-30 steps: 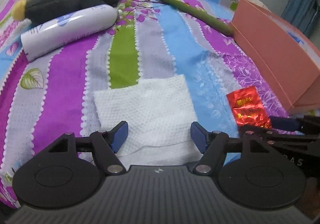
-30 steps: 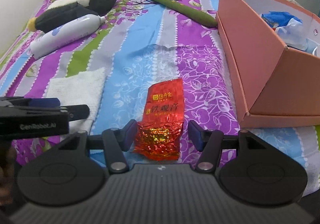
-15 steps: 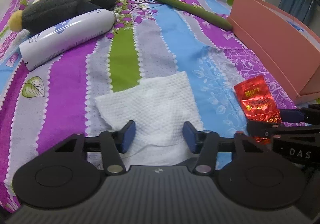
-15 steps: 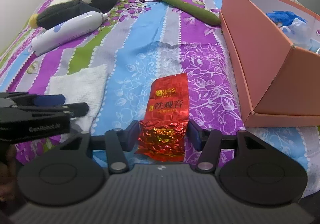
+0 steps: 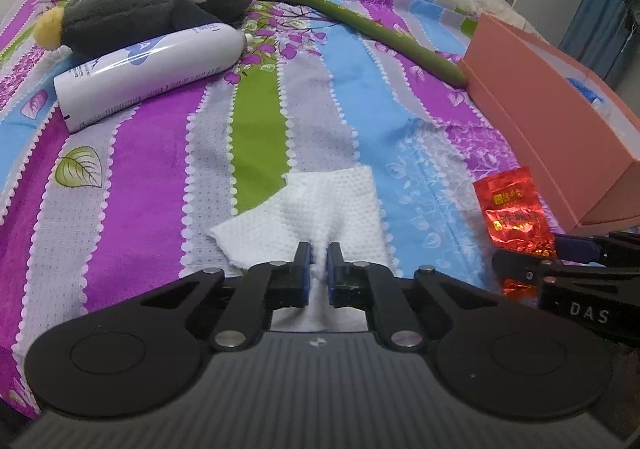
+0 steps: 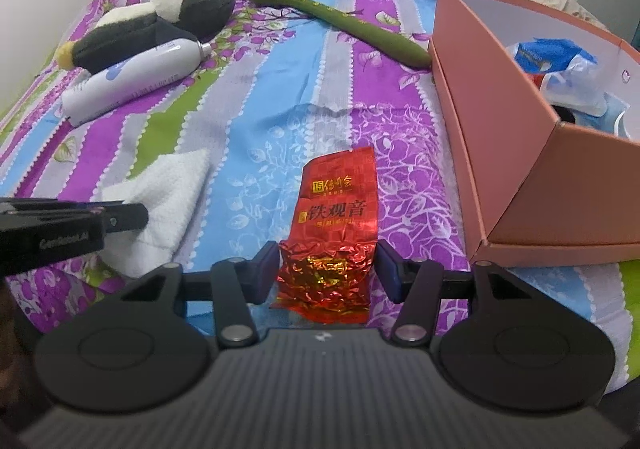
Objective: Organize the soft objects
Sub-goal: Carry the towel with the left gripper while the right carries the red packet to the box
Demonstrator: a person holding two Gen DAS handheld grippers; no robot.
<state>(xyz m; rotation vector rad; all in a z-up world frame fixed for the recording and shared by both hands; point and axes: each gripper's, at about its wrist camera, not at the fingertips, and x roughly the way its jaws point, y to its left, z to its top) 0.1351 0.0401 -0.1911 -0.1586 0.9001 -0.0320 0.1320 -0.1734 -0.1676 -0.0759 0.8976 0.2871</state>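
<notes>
Left wrist view: left gripper has just been closing and now pinches a bunched fold at the near edge of the white cloth. The cloth lies on the bed, well to the left of the pink box. It looks light, limp and thin; I judge it will drape and trail when lifted, so a hold on the gathered fold suits it. The red foil packet lies between cloth and box.

Right wrist view: right gripper straddles the crinkled near end of the red foil packet, just left of the pink box. Whether the pads press the foil I cannot tell. The packet looks light, crackly and slippery; take it across the puffed end, not the flat seal.
</notes>
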